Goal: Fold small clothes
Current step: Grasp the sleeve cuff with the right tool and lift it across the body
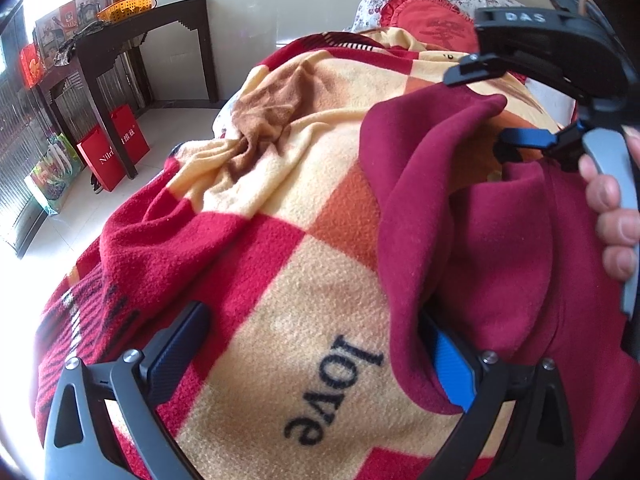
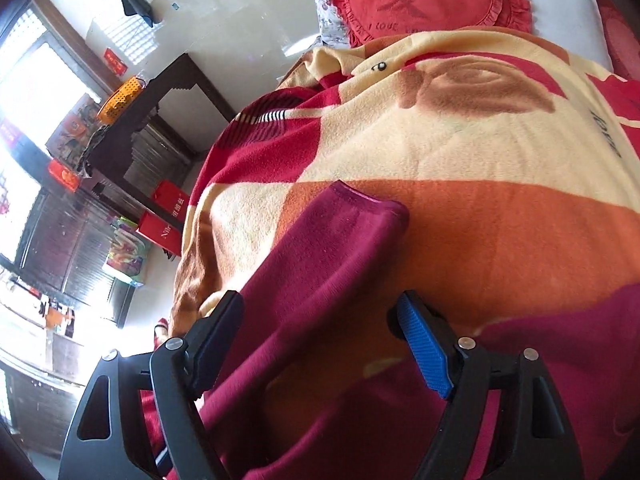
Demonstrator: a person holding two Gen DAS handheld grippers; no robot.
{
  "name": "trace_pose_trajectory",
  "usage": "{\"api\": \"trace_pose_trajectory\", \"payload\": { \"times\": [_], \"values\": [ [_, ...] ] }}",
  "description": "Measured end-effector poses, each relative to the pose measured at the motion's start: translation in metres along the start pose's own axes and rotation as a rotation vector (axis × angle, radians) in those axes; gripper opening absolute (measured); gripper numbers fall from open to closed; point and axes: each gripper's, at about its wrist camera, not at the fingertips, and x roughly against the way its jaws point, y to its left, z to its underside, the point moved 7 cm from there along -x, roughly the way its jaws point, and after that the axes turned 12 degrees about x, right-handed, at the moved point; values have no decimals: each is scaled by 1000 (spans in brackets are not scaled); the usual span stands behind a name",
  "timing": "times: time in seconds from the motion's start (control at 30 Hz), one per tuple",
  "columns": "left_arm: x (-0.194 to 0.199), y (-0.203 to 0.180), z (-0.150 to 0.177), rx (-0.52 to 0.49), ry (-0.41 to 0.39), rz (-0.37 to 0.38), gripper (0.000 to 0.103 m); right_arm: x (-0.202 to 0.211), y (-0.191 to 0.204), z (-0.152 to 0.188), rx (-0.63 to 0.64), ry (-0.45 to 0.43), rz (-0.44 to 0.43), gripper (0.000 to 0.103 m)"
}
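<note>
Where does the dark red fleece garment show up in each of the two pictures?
Left wrist view: the dark red fleece garment fills the right half, draped over the checked fleece blanket.
Right wrist view: the garment runs from bottom centre up to mid-picture as a long sleeve between the jaws.
Shared landmark: the orange plastic basket on the dark wooden table, upper left.

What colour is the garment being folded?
Dark maroon garment, plain; clearest in the right wrist view.
</note>
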Motion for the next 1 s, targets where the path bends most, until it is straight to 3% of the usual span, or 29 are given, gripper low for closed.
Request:
{"api": "trace_pose_trajectory", "payload": {
  "times": [0.07,0.1,0.13,0.2,0.37,0.5,0.67,0.87,1.0],
  "values": [
    [0,0,0,0,0,0,103,-5,2,-2,-3,2,-11,62],
    [0,0,0,0,0,0,103,-7,3,-3,0,2,-15,50],
    [0,0,0,-1,-1,-1,103,-9,4,-3,7,3,-13,24],
    [-1,-1,0,-3,-6,-3,103,-9,3,-4,32,4,24,0],
    [-1,-1,1,-6,-8,-4,103,21,2,-6,84,-86,28,0],
    [3,-4,0,-23,-27,5,103,74,-2,-3,94,-173,1,0],
    [33,-15,-4,-41,-67,119,103,148,-18,16,99,-262,12,0],
    [71,-52,15,-183,-104,204,103,231,-55,46,49,-349,47,0],
    [90,-81,38,-292,-116,245,103,279,-81,76,31,-402,125,0]
  ]
}}
